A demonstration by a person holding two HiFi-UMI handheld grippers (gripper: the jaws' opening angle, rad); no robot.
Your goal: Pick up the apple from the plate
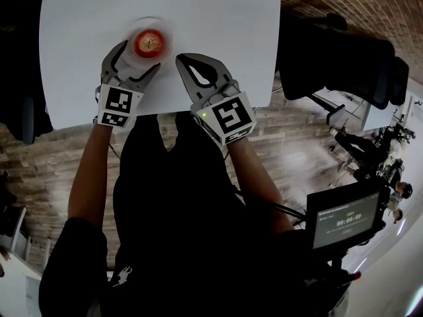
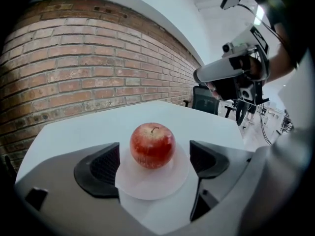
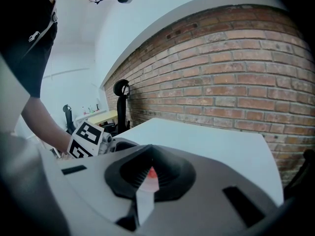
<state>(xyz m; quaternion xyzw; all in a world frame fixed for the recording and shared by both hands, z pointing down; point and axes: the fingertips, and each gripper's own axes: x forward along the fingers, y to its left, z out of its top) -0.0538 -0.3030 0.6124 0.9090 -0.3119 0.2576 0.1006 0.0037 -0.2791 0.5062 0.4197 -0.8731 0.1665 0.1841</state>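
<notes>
A red apple (image 1: 149, 43) (image 2: 152, 145) sits on a small white plate (image 1: 166, 34) (image 2: 147, 187) on the white table (image 1: 225, 18). My left gripper (image 1: 140, 55) (image 2: 153, 159) is open, with one dark pad on each side of the apple and a gap showing on both sides. The pads do not touch the fruit. My right gripper (image 1: 181, 61) (image 3: 146, 175) rests on the table just right of the plate, its jaws shut with nothing held. Through the thin slit between them only a red sliver of the apple (image 3: 152, 173) shows.
The table's near edge runs just under both grippers, with wooden floor below. A black office chair (image 1: 344, 51) stands off the table's right side and a small screen (image 1: 345, 220) sits at lower right. A brick wall (image 2: 88, 68) lies beyond the table.
</notes>
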